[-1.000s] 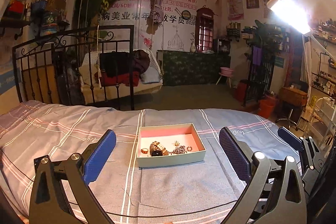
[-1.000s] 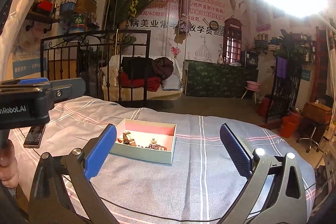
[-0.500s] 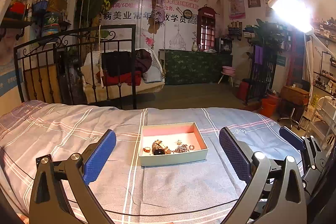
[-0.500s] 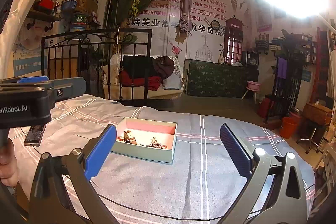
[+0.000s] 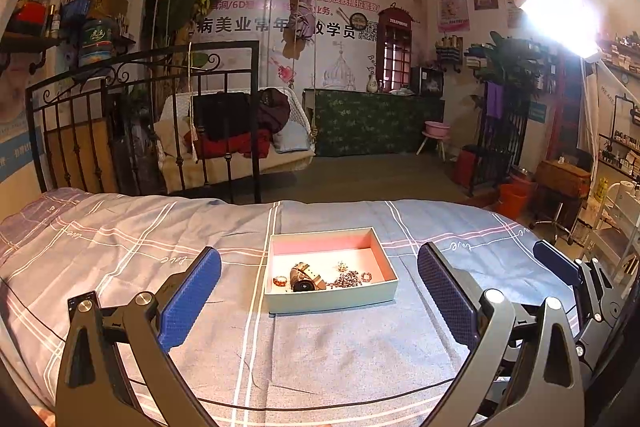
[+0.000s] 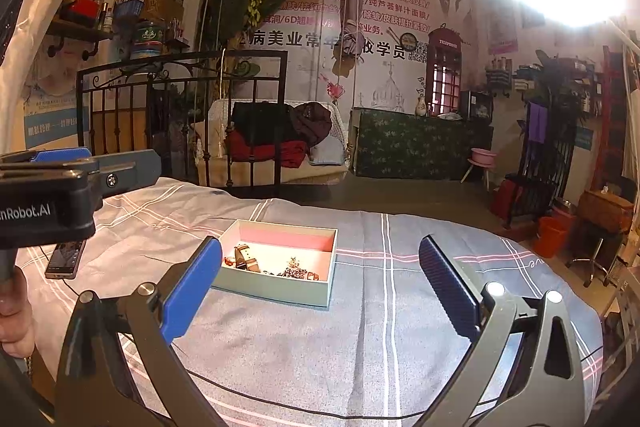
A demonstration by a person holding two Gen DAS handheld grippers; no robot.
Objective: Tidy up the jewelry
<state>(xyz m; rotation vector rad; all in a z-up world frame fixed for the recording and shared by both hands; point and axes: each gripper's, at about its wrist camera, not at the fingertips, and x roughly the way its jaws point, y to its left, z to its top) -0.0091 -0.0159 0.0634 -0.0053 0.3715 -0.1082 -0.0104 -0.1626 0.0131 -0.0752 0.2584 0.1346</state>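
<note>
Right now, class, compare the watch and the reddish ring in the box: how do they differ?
The watch is the larger piece, with a brown strap and dark face; the ring is small and reddish. The watch sits nearer the box's middle; the ring lies left of it. Both rest inside the box.

A box (image 5: 332, 297) on the bed (image 5: 120, 247) holds jewelry (image 5: 320, 277), apparently a watch (image 5: 306, 279) among it.
</note>
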